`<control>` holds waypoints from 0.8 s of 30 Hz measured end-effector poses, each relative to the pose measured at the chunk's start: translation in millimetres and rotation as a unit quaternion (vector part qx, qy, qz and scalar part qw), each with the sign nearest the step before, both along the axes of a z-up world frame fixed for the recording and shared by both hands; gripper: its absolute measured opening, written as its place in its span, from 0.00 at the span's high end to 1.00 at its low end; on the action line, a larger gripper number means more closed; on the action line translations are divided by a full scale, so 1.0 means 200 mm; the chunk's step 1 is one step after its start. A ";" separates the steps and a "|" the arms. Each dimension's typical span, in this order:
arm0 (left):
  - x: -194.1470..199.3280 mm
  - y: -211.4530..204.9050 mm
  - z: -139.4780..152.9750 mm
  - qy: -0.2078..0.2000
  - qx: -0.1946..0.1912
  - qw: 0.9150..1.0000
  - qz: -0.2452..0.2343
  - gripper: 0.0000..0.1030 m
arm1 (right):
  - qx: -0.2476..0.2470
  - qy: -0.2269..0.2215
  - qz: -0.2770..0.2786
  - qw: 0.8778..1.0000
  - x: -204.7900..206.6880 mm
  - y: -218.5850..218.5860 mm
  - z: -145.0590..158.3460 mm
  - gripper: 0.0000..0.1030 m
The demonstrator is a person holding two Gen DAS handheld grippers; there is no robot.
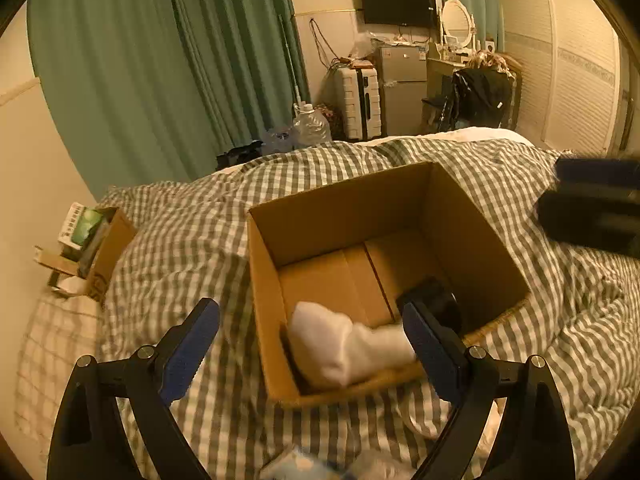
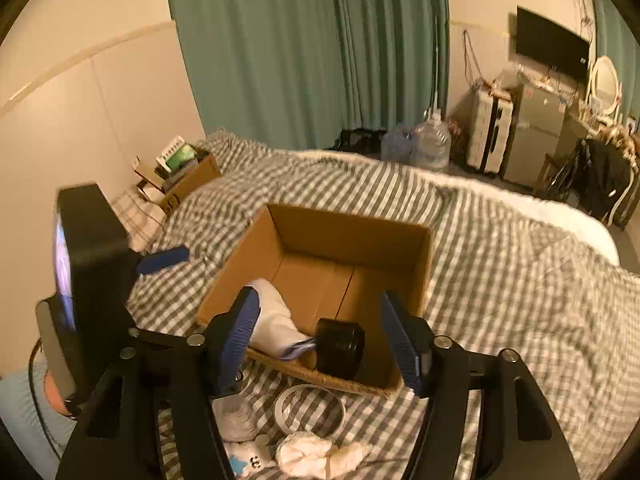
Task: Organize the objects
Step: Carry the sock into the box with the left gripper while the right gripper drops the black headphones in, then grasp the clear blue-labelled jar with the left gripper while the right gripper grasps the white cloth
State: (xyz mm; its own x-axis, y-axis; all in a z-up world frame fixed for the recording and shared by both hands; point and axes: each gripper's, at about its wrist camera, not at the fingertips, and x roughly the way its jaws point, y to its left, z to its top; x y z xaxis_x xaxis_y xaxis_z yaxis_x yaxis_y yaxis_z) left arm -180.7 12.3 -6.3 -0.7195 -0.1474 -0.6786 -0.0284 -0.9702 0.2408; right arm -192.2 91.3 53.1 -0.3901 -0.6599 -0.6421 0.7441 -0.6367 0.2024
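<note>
Where the checked bedspread (image 2: 500,280) spreads widest, the open cardboard box (image 1: 348,208) sits; inside it, against its near wall, lie a white sock (image 1: 340,344) and a black cylinder (image 2: 340,348). Near its front, the left gripper (image 1: 312,344) and right gripper (image 2: 320,336) gape wide, holding nothing.

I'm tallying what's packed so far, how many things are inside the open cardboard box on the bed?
2. A white sock lies along the near-left side of the box, and a black cylinder sits at the near-right corner. Something smaller could be hidden beneath them.
</note>
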 end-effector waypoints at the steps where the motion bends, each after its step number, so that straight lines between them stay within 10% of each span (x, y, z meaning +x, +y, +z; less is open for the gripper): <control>1: 0.03 0.00 0.03 0.004 0.000 1.000 0.001 0.07 | 0.003 0.010 -0.007 1.000 0.03 0.02 0.04 0.34; 13: 0.44 -0.02 0.25 0.051 0.017 0.998 0.031 0.00 | 0.018 0.046 -0.097 0.994 0.34 0.33 0.19 0.21; 24: 0.53 -0.04 -0.24 -0.019 0.046 0.997 0.052 0.00 | 0.059 -0.071 -0.100 0.991 0.40 0.31 -0.54 0.18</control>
